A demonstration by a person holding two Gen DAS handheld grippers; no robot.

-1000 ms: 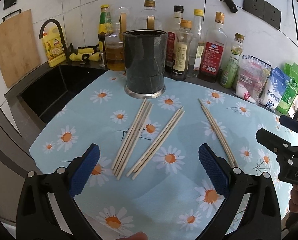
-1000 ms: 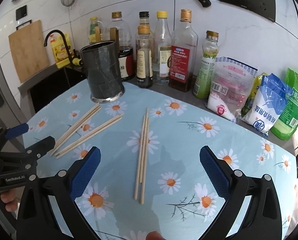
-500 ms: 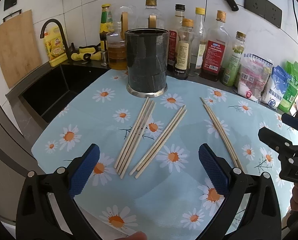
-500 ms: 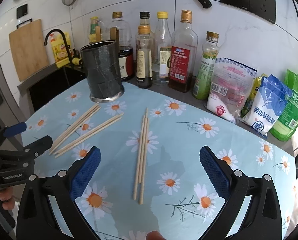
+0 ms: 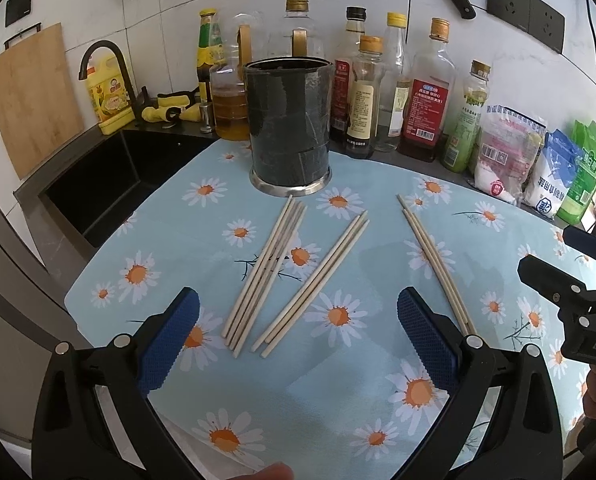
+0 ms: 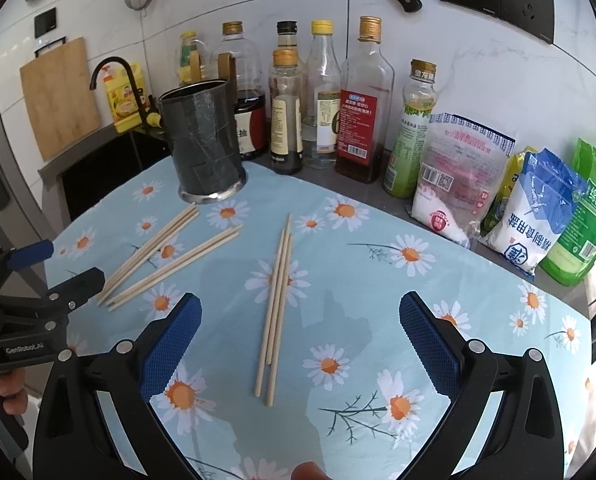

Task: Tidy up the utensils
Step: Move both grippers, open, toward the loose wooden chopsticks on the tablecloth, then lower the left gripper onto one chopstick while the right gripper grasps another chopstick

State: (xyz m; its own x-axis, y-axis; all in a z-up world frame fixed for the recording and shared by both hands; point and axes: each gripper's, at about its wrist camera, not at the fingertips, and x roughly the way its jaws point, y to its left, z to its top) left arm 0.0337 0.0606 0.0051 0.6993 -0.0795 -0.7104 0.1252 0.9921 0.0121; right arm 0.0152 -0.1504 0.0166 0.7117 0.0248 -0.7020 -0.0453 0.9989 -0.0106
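Observation:
Wooden chopsticks lie in three bunches on the daisy tablecloth [image 5: 337, 376]. A left bunch [image 5: 264, 272] and a middle bunch [image 5: 315, 282] lie just ahead of my left gripper [image 5: 298, 336], which is open and empty above the cloth. A right bunch [image 5: 433, 258] also shows in the right wrist view [image 6: 276, 304], just ahead of my right gripper [image 6: 299, 344], open and empty. A dark cylindrical utensil holder [image 5: 289, 128] stands upright behind the chopsticks; it also shows in the right wrist view [image 6: 202, 146].
A row of oil and sauce bottles [image 5: 429, 92] stands along the wall behind the holder. Bags of salt and seasoning [image 6: 533, 212] lie at the back right. A black sink [image 5: 94, 176] with a tap lies at the left beside the table edge.
Both grippers have drawn back and up a little from the table; the chopsticks and holder look slightly farther. Nothing on the table has moved.

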